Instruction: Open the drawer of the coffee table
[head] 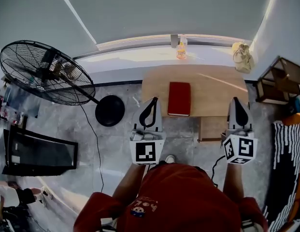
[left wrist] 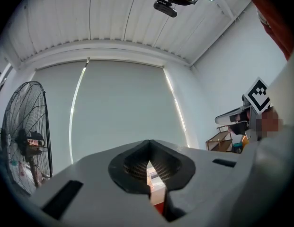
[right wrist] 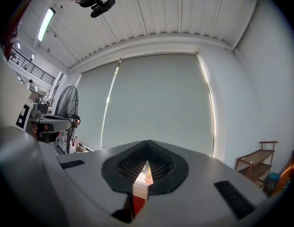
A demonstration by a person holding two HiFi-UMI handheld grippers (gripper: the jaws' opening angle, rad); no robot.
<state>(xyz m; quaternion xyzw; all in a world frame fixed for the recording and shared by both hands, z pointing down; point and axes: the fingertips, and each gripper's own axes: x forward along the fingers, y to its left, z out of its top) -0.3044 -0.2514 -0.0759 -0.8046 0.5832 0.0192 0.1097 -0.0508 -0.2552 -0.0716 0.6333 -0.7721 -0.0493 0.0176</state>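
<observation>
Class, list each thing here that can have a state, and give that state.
left tongs: shut, empty
right tongs: shut, empty
red book: closed, flat on the coffee table
drawer: open or shut, cannot tell
fan: standing upright
bottle: upright on the sill
blind: drawn down

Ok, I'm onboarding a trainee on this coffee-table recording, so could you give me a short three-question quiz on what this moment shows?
1. True or false: the red book lies on the coffee table.
2. Where is the standing fan in the head view? A) left of the table B) right of the table C) on the table
3. Fill in: the left gripper and the right gripper both have their jaws ____.
Key: 1 true; 2 A; 3 shut.
</observation>
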